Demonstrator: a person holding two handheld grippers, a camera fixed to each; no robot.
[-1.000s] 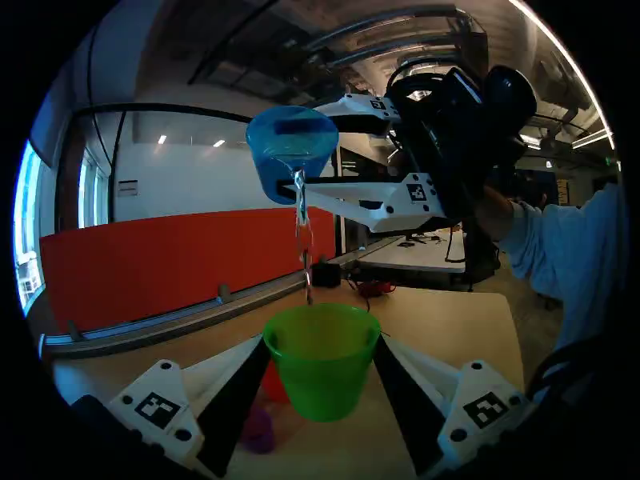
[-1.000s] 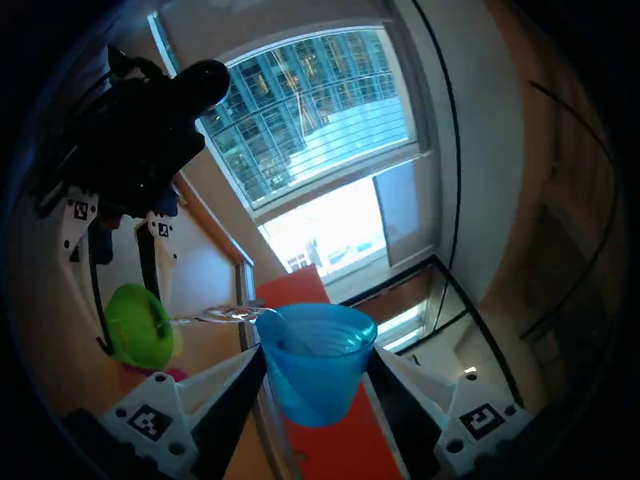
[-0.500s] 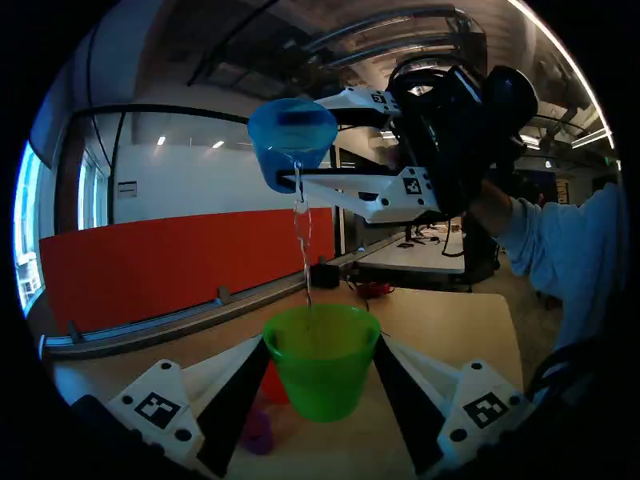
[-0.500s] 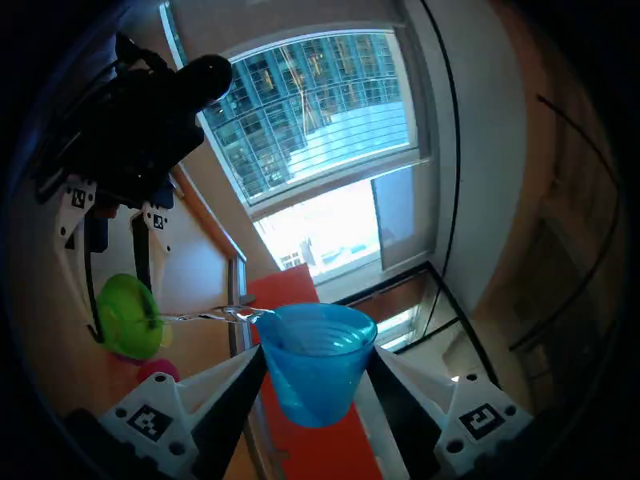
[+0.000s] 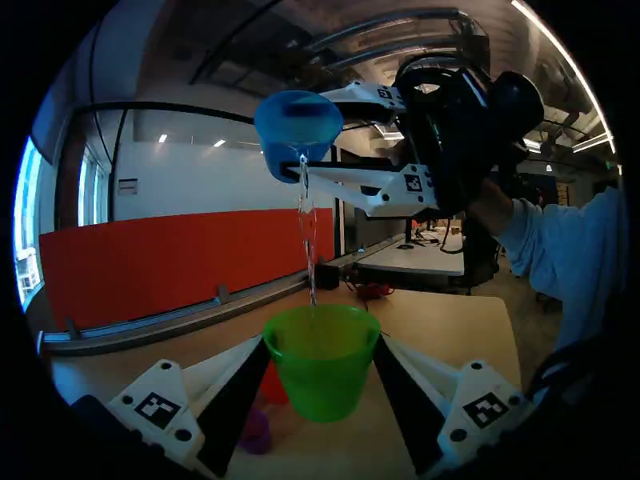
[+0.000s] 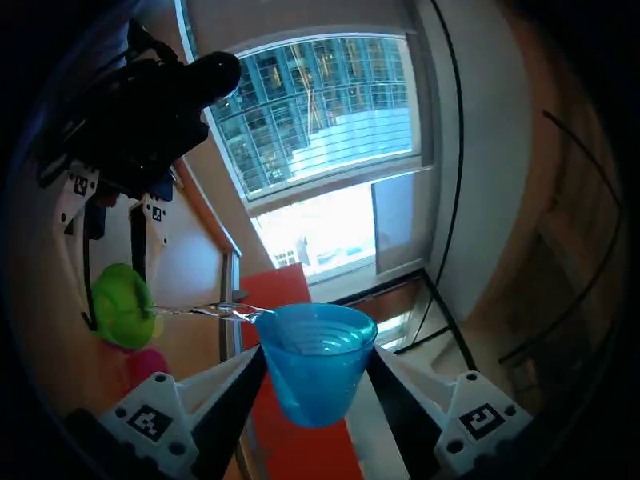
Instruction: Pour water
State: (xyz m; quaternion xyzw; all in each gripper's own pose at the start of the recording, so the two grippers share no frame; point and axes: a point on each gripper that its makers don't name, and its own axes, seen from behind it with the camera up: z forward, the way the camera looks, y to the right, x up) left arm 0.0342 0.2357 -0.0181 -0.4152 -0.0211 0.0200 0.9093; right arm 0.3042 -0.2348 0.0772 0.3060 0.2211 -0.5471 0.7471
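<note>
The right gripper (image 6: 316, 354) is pinching the tilted blue cup (image 5: 298, 138) directly above the green cup (image 5: 322, 372), streaming water (image 5: 306, 240) into it. The left gripper (image 5: 320, 344) is clamping the green cup's sides; its thin plastic is likely flexing and getting heavier.

Left gripper view, lower centre: green cup (image 5: 322, 364), translucent. Upper centre: blue cup (image 5: 298, 136), translucent; clear water (image 5: 306, 232). On left claw (image 5: 320, 352) and right claw (image 6: 316, 360): white fingers, black inner faces, black-and-white square markers. Lower left: red cup (image 5: 274, 386), purple cup (image 5: 256, 432). Pale tan worktop (image 5: 448, 320). Orange-red wall panel (image 5: 160, 264), left. Light blue sleeve (image 5: 576, 240), right.
</note>
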